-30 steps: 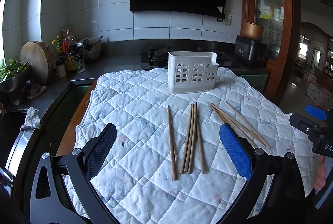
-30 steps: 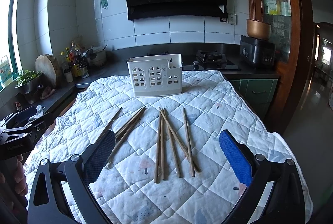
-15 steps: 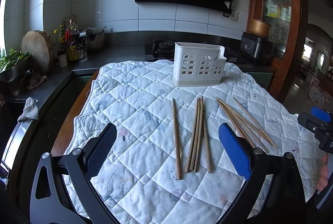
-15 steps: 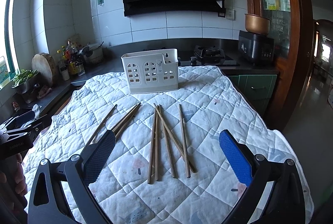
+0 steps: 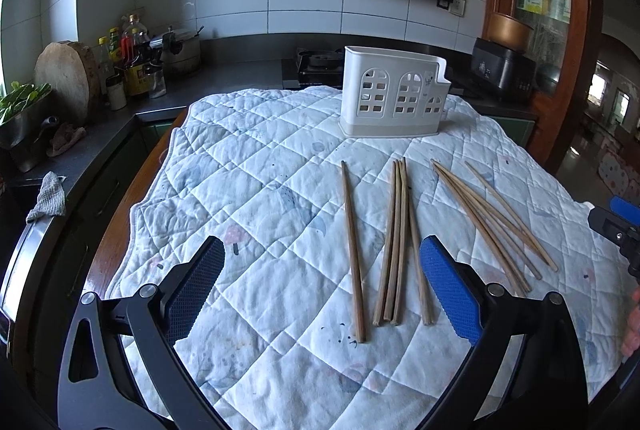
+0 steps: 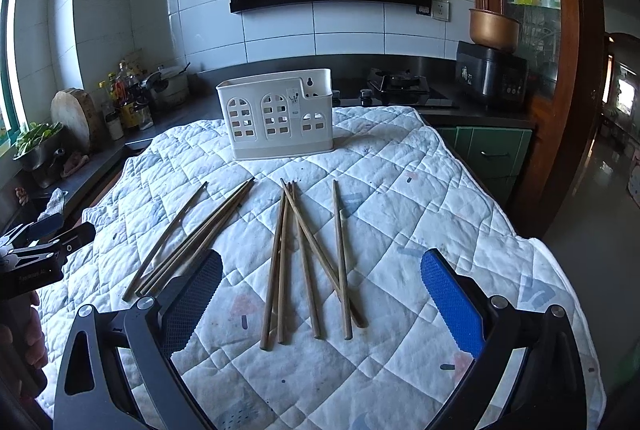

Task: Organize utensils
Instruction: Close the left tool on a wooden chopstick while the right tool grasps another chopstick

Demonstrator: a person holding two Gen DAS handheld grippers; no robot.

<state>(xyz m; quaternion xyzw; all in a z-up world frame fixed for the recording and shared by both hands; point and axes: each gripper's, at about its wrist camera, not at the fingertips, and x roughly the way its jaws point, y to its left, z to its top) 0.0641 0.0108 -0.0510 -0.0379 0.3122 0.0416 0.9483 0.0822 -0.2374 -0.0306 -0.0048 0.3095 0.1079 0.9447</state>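
We view a quilted cloth (image 5: pixel 248 166) spread over a table, with a white slotted utensil caddy (image 5: pixel 394 98) standing upright at its far edge and nothing yet inside it that we can see. On the cloth, between the caddy and both grippers, lie loose wooden chopsticks in two groups. The left group (image 5: pixel 394 242) is a single stick beside a tight bundle; the right group (image 6: pixel 310 258) is a looser set, with one stick crossing the others. In each wrist view the nearer group runs lengthwise from the camera toward the caddy, so the long axis lies roughly along the fingers' line of sight rather than across it.

The left gripper (image 5: pixel 322 286) hangs above the near ends of the left group with its jaws spread wide and nothing between them. The right gripper (image 6: pixel 322 294) is likewise wide apart and empty, straddling the near ends of the right group.

We judge each gripper nearer to its own group, and that closing across a stick suits this alignment.
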